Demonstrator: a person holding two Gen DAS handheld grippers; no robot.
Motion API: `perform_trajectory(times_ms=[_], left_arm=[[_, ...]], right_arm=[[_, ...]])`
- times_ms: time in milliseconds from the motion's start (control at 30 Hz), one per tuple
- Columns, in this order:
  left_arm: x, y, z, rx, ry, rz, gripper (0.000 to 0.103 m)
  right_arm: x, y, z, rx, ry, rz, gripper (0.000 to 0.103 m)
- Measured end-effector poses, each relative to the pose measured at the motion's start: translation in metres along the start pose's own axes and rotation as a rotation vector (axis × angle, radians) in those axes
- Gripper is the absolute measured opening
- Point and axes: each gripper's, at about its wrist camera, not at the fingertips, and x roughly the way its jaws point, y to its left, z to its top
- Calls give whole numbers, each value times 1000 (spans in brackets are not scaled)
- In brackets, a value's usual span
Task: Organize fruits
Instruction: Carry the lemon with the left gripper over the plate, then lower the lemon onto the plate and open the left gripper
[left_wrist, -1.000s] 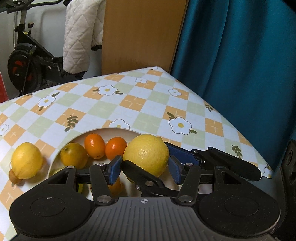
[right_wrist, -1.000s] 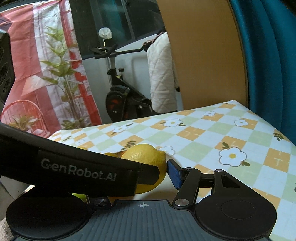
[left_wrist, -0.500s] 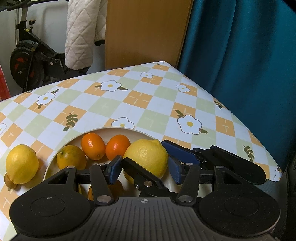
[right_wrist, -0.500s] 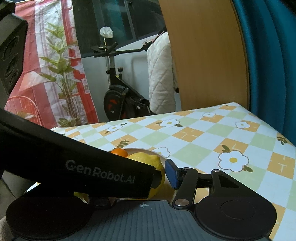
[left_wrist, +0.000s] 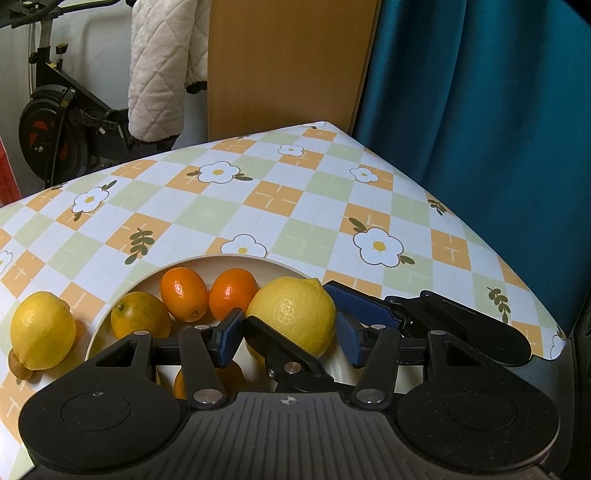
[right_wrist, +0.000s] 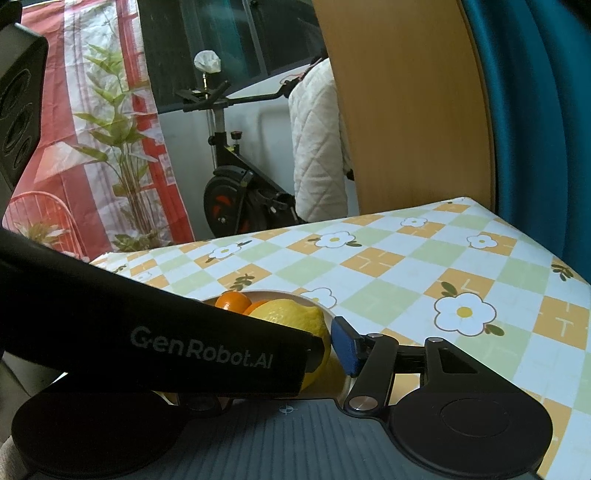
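Note:
A large yellow lemon (left_wrist: 291, 310) hangs over the right part of a cream bowl (left_wrist: 229, 256). My right gripper (left_wrist: 291, 304) reaches in from the right and is shut on the lemon, though its jaws are opening slightly. One blue pad (right_wrist: 343, 347) sits against the lemon's right side. My left gripper (left_wrist: 290, 328) is open, and its pads (left_wrist: 229, 338) straddle the lemon and the right gripper's fingers without touching the fruit. In the right wrist view the left gripper's black body (right_wrist: 203, 354) hides the right gripper's other finger. I cannot tell whether the lemon rests on the bowl.
Two small oranges (left_wrist: 183, 293) and a yellow-orange citrus (left_wrist: 140, 317) lie in the bowl. A second lemon (left_wrist: 40, 330) and a small brown fruit (left_wrist: 16, 363) lie on the checked tablecloth (left_wrist: 295, 206) to its left. A teal curtain (left_wrist: 480, 129) hangs beyond the table's right edge.
Both views have shifted a little. The bowl's rim and the oranges have come into the right wrist view behind the lemon. The lemon stays between the right gripper's fingers.

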Motion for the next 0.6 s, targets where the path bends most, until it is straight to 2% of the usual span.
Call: perform_trajectory(times_ms=[300, 600], left_arm=[[-1, 1, 0, -5, 0, -1, 57], [-17, 5, 1, -28, -40, -13, 57]], right_arm=[[0, -2, 1, 8, 2, -15, 56], [-7, -2, -1, 0, -42, -30, 58]])
